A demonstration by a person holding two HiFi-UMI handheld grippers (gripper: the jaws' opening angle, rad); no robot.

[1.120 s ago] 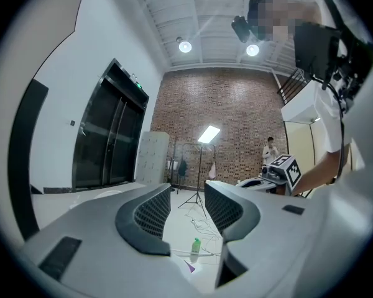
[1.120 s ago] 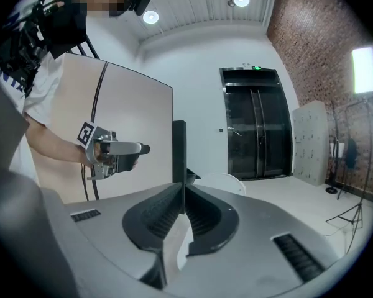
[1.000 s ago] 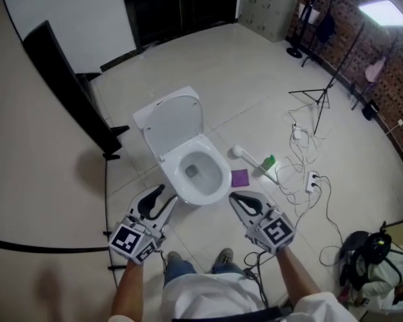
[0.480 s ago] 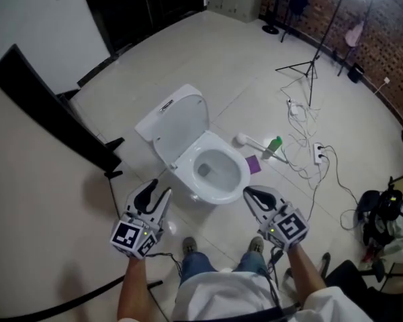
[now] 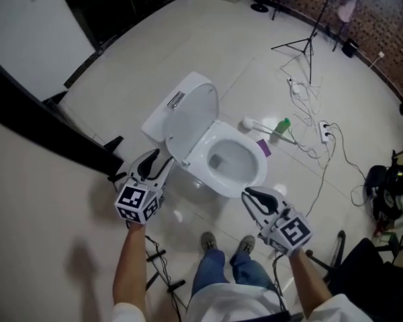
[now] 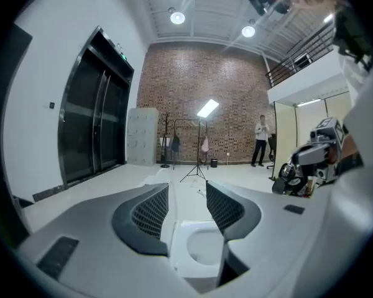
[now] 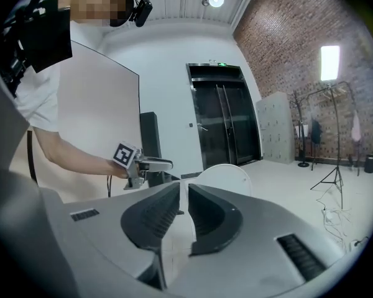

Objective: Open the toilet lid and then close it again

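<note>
Floor: pale glossy tile. White long-handled brush lies flat on it. Green bottle at the brush handle; contact can't be confirmed. Purple flat square nr both, partly hidden. White power strip w/ loose cables on floor beyond. Black tripod stand upright past the cables. Black bag at right edge. Black slanted panel along left, white wall behind it. Far end: brick wall, lit studio lamp in front, person standing to its right. Dark double doors on left, pale lockers adj. Ceiling lights on.
</note>
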